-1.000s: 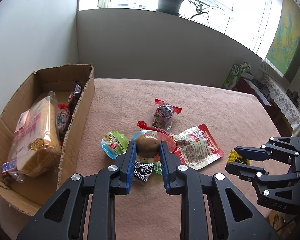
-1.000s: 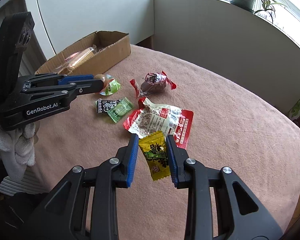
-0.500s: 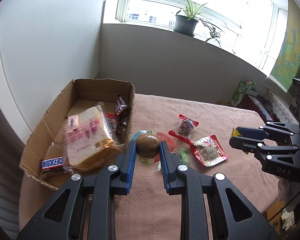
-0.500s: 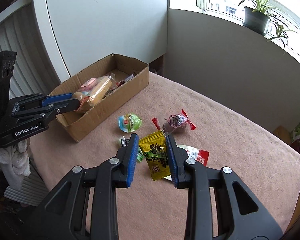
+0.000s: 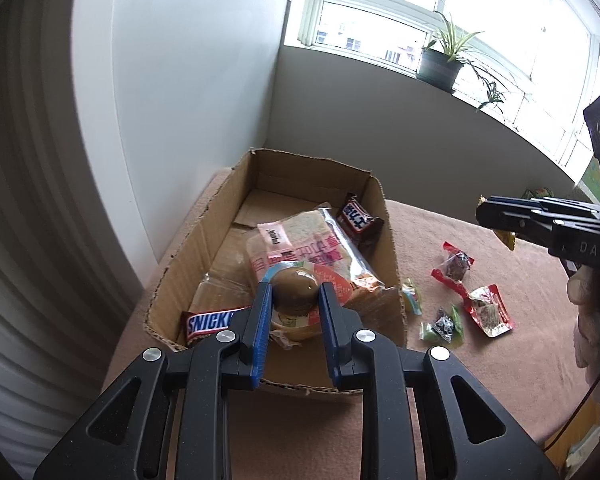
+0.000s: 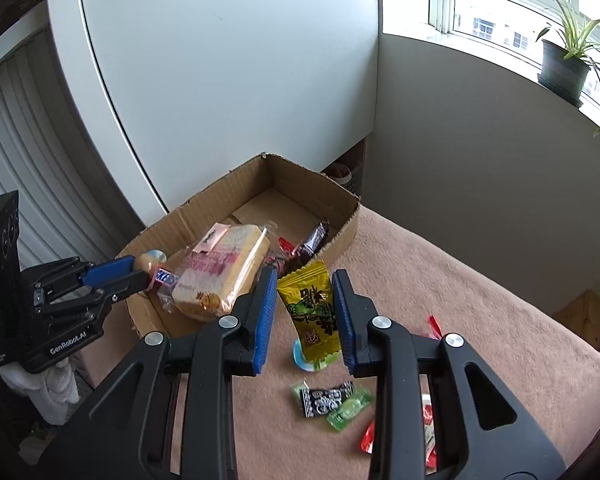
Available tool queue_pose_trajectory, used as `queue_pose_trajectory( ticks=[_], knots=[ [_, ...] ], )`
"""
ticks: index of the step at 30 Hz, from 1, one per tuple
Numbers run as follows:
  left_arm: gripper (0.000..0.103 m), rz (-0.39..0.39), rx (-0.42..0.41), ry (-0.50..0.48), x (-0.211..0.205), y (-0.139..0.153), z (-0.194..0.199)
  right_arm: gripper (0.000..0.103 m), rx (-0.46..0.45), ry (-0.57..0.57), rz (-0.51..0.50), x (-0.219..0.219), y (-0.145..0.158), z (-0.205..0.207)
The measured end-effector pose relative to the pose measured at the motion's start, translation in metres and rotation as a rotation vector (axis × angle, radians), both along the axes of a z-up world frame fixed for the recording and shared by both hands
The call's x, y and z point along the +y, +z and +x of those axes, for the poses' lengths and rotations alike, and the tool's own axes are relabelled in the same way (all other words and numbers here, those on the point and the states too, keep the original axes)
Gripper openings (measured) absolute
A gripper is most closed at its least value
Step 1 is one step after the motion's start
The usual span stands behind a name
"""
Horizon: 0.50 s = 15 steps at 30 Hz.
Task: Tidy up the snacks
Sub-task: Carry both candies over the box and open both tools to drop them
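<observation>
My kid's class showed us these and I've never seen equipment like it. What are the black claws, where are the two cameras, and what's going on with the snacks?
No robot here: a person holds a hand-held clamp in each hand, each with a wide-angle camera looking along its jaws. One picture comes from the left gripper, the other from the right gripper, and each also catches the other clamp from the side. The left one is shut on a brown egg-shaped snack in a clear round pack, held over the open cardboard box, which already holds a bagged bread loaf and a Snickers bar. The right one is shut on a yellow snack packet. More wrapped sweets lie on the pink tablecloth.
</observation>
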<state>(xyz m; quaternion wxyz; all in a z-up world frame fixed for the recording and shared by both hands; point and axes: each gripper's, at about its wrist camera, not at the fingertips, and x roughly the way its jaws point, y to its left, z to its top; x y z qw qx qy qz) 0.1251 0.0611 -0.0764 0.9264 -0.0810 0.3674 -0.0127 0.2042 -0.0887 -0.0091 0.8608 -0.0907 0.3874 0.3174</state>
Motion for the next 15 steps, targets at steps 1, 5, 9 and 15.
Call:
queue_pose_trajectory(
  ticks=[1, 5, 9, 15],
  knots=[
    [0.022, -0.002, 0.001, 0.007, 0.004, -0.001, 0.000, 0.029, 0.005, 0.004, 0.003, 0.006, 0.000, 0.005],
    [0.022, -0.008, 0.004, 0.028, 0.015, -0.003, 0.003, 0.029, 0.024, 0.015, 0.016, 0.030, 0.000, 0.021],
    [0.022, -0.012, 0.008, 0.033, 0.020, -0.006, 0.005, 0.029, 0.052, 0.023, 0.027, 0.050, -0.004, 0.035],
    [0.022, -0.015, 0.004, 0.035, 0.022, -0.005, 0.007, 0.029, 0.087, 0.024, 0.043, 0.068, -0.010, 0.045]
  ],
)
